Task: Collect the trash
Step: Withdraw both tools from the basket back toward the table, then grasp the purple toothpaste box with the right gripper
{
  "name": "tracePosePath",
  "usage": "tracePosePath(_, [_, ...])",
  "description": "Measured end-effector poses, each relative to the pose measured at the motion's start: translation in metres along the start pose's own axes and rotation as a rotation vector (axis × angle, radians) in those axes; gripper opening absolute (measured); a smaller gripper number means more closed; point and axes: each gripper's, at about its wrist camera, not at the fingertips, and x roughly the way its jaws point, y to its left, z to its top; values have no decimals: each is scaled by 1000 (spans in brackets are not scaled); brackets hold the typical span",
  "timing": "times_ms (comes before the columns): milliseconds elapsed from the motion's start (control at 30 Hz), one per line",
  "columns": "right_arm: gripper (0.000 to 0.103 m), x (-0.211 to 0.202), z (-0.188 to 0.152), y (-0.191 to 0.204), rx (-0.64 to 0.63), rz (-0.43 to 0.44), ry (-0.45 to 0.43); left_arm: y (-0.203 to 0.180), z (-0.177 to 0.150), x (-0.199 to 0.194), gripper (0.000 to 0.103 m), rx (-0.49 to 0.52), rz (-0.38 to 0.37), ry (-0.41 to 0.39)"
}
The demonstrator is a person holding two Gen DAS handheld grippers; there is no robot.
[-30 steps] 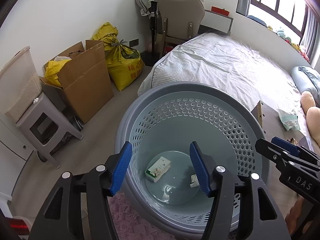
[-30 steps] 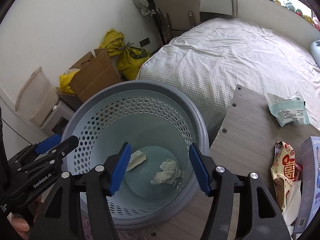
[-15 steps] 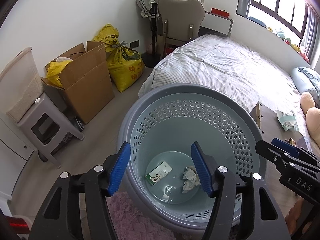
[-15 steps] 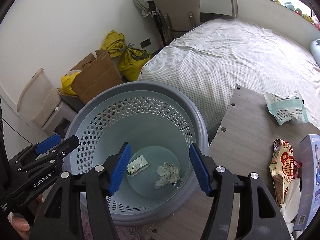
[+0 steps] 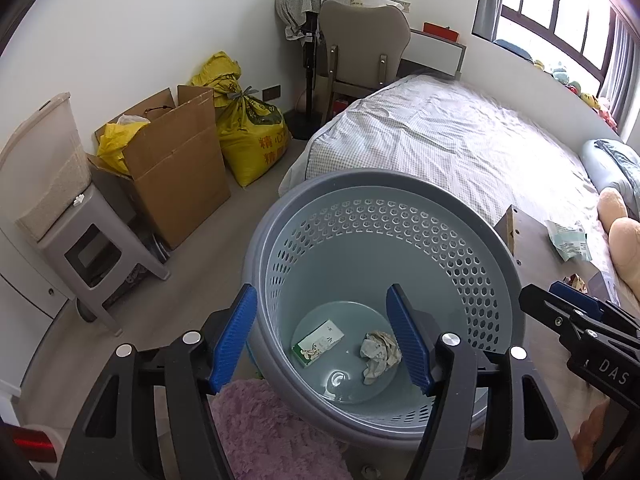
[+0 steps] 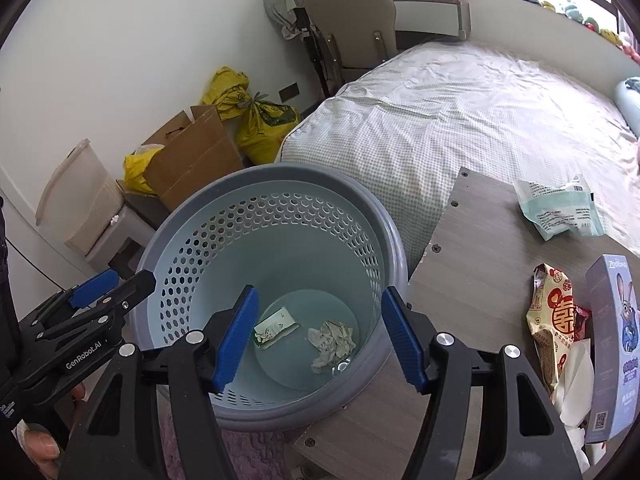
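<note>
A grey-blue perforated basket (image 5: 380,192) (image 6: 280,172) stands on the floor beside a wooden table (image 6: 480,260). On its bottom lie a small green-and-white box (image 5: 318,343) (image 6: 276,327) and a crumpled tissue (image 5: 378,354) (image 6: 331,342). My left gripper (image 5: 322,296) hovers over the basket's mouth, its jaws opening with nothing between them. My right gripper (image 6: 318,296) hangs open and empty over the same basket. On the table lie a green-white packet (image 6: 560,208), a snack wrapper (image 6: 554,320), a purple carton (image 6: 612,340) and white tissue (image 6: 572,392).
A bed (image 5: 460,140) runs behind the basket, with a chair (image 5: 364,32) at its far end. A cardboard box (image 5: 176,168), yellow sacks (image 5: 252,136) and a grey stool (image 5: 92,252) line the left wall. A purple rug (image 5: 260,432) lies by the basket's near side.
The small box and the crumpled tissue dropped through the basket and now rest on its bottom. My left jaws have spread a little wider. Both hands stayed about where they were.
</note>
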Motion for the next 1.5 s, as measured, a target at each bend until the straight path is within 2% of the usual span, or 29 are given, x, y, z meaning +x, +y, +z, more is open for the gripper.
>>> tracePosePath(433, [65,-32,-17,-14,22,-23,-43,-21,-15,-22,64,43,-30,-21])
tracePosePath(767, [66,-63,-48,-42,70,-72,-64,-58,-37,-37,65,102,-90,-23])
tracePosePath(1233, [67,-119,-97,-99,167,-156,-109,-116,-62,-54,66,192,-165,-18])
tracePosePath(1500, [67,-130,-98,-145,243,-215,-138,-144,-72,-56,66,243,-188,-5])
